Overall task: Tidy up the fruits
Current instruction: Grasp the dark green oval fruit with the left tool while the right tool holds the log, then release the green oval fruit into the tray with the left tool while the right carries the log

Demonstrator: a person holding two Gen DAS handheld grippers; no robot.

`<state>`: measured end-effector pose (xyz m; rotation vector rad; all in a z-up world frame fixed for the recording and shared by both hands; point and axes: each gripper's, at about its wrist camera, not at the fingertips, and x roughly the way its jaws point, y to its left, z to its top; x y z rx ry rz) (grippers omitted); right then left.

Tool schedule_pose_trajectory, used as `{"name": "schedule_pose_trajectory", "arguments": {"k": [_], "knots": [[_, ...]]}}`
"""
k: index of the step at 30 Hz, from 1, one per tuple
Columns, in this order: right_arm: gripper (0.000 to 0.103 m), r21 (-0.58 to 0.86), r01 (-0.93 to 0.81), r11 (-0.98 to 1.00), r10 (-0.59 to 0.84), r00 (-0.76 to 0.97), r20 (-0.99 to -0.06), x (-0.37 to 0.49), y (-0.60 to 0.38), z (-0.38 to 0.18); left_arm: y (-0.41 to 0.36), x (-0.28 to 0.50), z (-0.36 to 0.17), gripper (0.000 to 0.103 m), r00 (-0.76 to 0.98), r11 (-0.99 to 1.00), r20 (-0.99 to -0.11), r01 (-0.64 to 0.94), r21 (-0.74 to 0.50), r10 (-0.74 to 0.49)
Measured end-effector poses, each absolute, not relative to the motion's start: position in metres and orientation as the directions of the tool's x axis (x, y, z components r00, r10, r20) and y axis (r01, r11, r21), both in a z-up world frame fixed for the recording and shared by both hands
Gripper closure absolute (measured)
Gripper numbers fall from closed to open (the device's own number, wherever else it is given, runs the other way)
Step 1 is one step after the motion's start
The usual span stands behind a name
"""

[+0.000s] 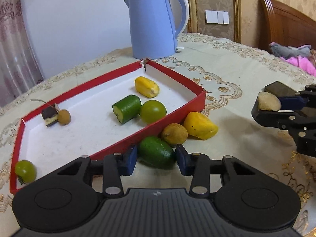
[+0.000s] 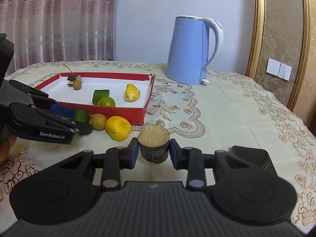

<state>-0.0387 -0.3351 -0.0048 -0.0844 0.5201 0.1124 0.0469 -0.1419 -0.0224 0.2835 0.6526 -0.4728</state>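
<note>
A red-rimmed white tray (image 1: 173, 116) (image 2: 138, 116) holds a yellow piece (image 1: 147, 86), a green cut piece (image 1: 127, 108), a green round fruit (image 1: 153, 111), a brown ball (image 1: 64, 117) by a dark chunk, and a second green fruit (image 1: 25, 170). Outside its near wall lie a green oval fruit (image 1: 156, 155) (image 2: 81, 116), a brown round fruit (image 1: 174, 134) (image 2: 98, 121) and a yellow piece (image 1: 200, 126) (image 2: 118, 128). My left gripper (image 1: 156, 159) (image 2: 76, 118) is open around the green oval fruit. My right gripper (image 2: 153, 151) (image 1: 266, 103) is shut on a dark-skinned cut stub (image 2: 153, 143) (image 1: 267, 103).
A blue kettle (image 1: 156, 23) (image 2: 193, 49) stands behind the tray's far corner. A dark phone-like slab (image 2: 251, 159) (image 1: 276, 87) lies on the embroidered tablecloth by my right gripper. A wooden headboard and a plush toy are at the far right.
</note>
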Motion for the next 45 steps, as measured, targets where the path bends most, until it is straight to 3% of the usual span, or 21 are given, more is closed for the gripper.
{"name": "schedule_pose_trajectory", "arguments": {"k": [10, 27, 37, 45], "knots": [[0.071, -0.052, -0.157, 0.986, 0.112, 0.866, -0.487, -0.041, -0.327, 0.001, -0.12, 0.036, -0.016, 0.062, 0.701, 0.896, -0.638, 0.443, 0.038, -0.319], [0.071, -0.059, -0.294, 0.954, 0.245, 0.878, -0.41, -0.048, -0.287, 0.031, -0.057, 0.049, 0.029, 0.062, 0.798, 0.985, -0.585, 0.174, -0.009, -0.146], [0.071, -0.077, -0.356, 0.931, 0.306, 0.878, -0.368, -0.051, -0.263, 0.048, -0.063, 0.09, 0.026, 0.062, 0.821, 0.997, -0.571, 0.018, 0.07, 0.026], [0.071, -0.081, -0.369, 0.926, 0.315, 0.872, -0.375, -0.047, -0.256, 0.047, -0.067, 0.11, 0.024, 0.062, 0.817, 0.995, -0.571, -0.022, 0.102, 0.076]]}}
